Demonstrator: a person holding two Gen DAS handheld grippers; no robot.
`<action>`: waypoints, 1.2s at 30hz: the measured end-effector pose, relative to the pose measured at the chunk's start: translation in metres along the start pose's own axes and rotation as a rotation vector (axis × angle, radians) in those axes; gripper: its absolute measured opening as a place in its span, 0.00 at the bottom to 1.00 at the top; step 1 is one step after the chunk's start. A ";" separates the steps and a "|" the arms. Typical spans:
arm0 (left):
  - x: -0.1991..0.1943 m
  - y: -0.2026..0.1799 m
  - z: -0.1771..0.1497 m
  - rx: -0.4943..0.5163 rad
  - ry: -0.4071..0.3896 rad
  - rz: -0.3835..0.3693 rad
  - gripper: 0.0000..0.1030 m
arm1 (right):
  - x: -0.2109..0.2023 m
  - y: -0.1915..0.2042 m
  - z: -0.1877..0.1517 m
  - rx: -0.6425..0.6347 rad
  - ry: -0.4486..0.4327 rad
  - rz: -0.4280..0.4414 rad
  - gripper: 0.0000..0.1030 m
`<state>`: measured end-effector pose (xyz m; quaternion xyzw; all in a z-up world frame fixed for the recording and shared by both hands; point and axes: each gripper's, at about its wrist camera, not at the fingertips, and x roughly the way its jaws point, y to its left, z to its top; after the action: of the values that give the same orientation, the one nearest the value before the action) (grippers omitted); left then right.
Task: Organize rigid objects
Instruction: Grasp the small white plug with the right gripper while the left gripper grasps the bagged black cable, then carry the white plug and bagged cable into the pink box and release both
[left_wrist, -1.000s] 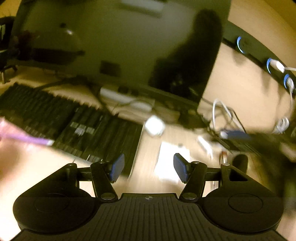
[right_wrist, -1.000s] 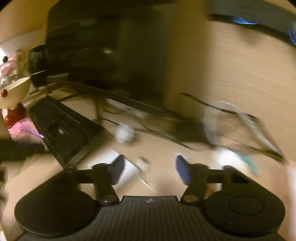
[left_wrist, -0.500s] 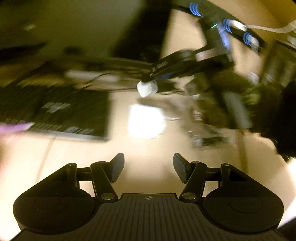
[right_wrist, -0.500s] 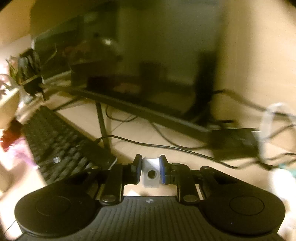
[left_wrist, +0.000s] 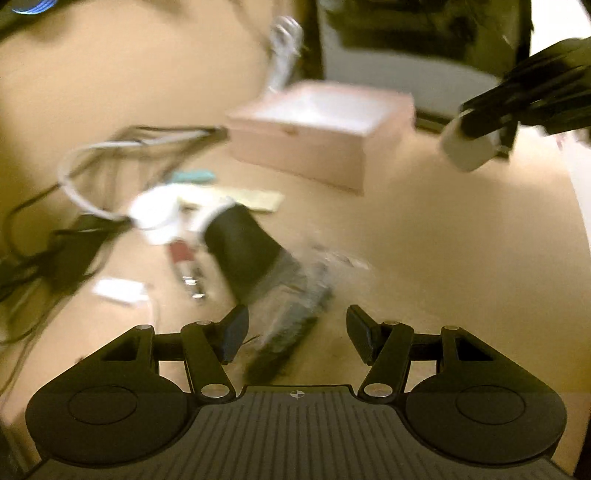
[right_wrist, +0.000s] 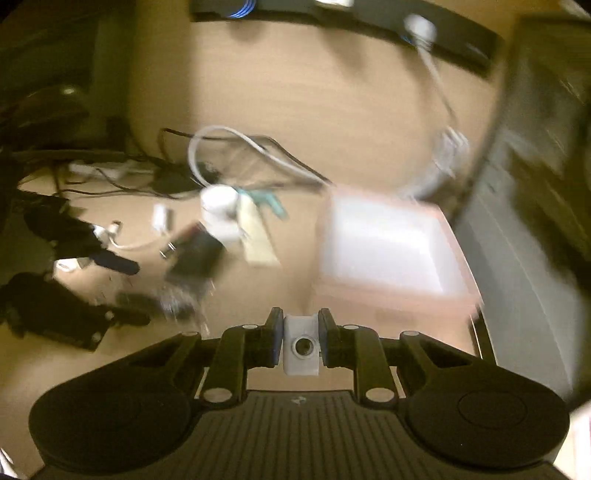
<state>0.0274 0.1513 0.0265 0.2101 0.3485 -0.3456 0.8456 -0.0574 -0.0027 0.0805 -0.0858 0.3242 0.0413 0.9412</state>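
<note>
My right gripper is shut on a small white block with a round hole, held above the wooden desk just short of an open pink box. In the left wrist view that gripper carries the white block at the upper right, beside the pink box. My left gripper is open with nothing between its pads, low over a black and silver object lying on the desk. A white round piece and a red-tipped pen-like item lie to its left.
Black and white cables sprawl at the left of the desk. A yellowish flat card and a teal item lie behind the clutter. A dark cabinet stands right of the box. A shelf edge with blue rings runs along the wall.
My right gripper shut on the white block and carried it rightward to the pink box. My left gripper swung right from the keyboard and monitor to the clutter, staying open.
</note>
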 end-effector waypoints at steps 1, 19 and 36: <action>0.006 0.001 -0.001 0.001 0.025 -0.006 0.63 | -0.004 -0.003 -0.008 0.014 0.002 -0.002 0.19; 0.001 -0.062 0.017 -0.330 0.047 0.066 0.22 | -0.052 -0.068 -0.060 0.002 -0.092 0.102 0.19; -0.006 -0.057 0.222 -0.520 -0.381 0.106 0.25 | -0.050 -0.134 -0.086 0.123 -0.124 0.086 0.19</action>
<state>0.0811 -0.0162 0.1729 -0.0635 0.2490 -0.2338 0.9377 -0.1308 -0.1513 0.0624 -0.0114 0.2707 0.0668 0.9603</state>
